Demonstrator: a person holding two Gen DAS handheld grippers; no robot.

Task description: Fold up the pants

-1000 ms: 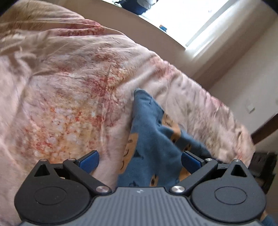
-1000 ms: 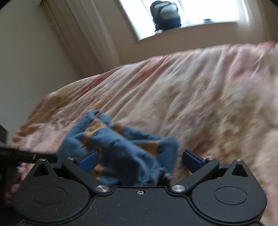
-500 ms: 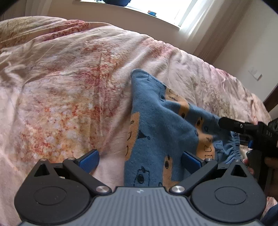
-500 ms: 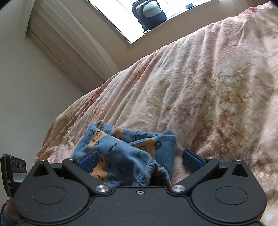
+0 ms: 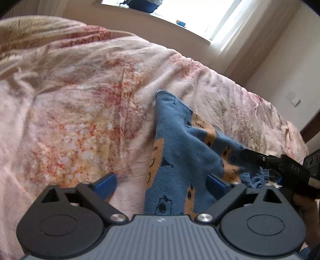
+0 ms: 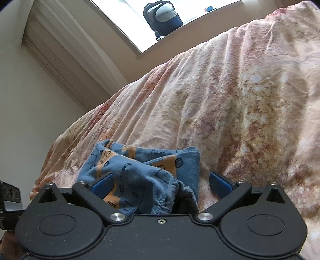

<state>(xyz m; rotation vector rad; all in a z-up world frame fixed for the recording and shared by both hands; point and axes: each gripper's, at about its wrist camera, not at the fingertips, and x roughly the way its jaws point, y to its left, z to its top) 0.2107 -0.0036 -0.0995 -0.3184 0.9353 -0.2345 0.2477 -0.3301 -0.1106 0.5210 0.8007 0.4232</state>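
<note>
My left tongs [image 5: 161,183] and right tongs [image 6: 161,182], both spread wide and closing, straddle the blue pants [image 5: 180,160] on the bed [image 5: 80,100].

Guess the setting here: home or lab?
Most likely a home bedroom. A bed with a rumpled floral cover fills both views, a backpack sits on the sill of a window, and small blue printed pants lie on the cover.

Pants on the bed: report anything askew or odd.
The blue pants lie bunched, not flat, on the bedspread, gathered waistband crumpled between the right gripper's closing jaws. Nothing looks torn or spilled.
</note>
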